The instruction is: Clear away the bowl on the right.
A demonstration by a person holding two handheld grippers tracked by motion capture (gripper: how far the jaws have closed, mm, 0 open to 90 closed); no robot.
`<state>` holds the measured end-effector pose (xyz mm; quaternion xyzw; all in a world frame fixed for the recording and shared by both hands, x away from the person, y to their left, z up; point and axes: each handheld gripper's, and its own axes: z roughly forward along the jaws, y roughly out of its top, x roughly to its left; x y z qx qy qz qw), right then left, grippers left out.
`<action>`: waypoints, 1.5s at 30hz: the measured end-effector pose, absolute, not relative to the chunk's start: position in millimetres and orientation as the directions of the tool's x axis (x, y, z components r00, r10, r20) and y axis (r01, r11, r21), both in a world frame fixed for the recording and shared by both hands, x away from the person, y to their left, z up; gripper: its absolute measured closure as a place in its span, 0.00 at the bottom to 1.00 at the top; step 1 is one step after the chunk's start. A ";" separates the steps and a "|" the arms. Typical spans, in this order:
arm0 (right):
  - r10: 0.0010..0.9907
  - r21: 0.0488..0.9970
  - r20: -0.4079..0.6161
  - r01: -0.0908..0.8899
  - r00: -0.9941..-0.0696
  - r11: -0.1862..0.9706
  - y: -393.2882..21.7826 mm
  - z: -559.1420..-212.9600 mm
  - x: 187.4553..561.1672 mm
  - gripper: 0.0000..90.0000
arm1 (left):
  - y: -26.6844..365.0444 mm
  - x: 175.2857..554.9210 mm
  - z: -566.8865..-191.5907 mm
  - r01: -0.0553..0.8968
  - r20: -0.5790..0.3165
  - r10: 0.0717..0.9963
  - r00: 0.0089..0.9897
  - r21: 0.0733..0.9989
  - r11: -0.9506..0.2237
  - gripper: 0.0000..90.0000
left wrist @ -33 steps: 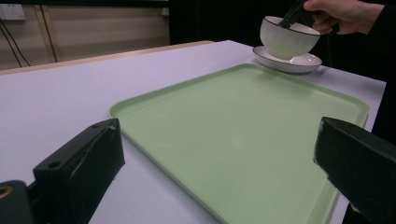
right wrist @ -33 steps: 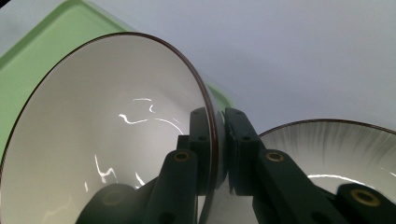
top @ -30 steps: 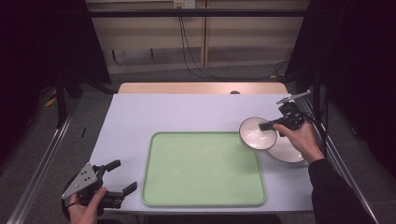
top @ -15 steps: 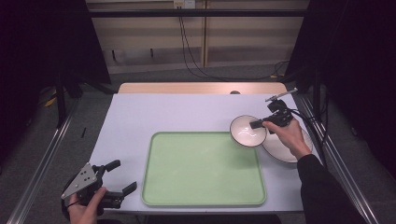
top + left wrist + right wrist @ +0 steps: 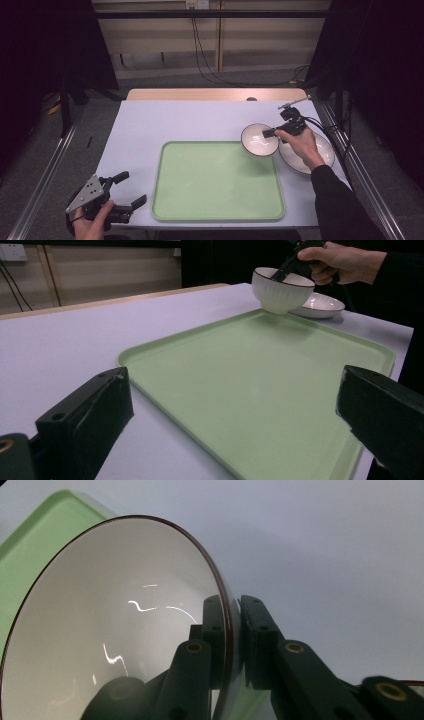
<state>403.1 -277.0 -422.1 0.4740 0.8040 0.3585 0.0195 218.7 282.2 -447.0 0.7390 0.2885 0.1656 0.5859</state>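
1. Right claw [image 5: 272,133] pinching the rim of the white bowl [image 5: 258,140]: one jaw inside, one outside.
2. Bowl at right-centre of the high view, held off the worktop [image 5: 190,122], over the upper right corner of the green tray [image 5: 215,182].
3. White plate [image 5: 320,155] just right of the bowl, on the worktop.
4. Left claw [image 5: 131,189] spread, nothing between the jaws, lower left of the frame at the worktop's near edge.
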 end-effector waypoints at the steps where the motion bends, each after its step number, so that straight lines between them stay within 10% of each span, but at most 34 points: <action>1: 0.785 0.577 0.318 0.765 -0.531 0.284 -276.1 -421.7 402.5 0.91 | 282.5 218.7 -447.0 0.232 -0.091 0.620 0.779 0.961 -0.151 0.02; 45: 0.822 0.510 0.298 0.809 -0.484 0.292 -272.2 -448.2 409.4 0.92 | 282.4 218.2 -447.1 0.235 -0.100 0.620 0.779 0.962 -0.140 0.02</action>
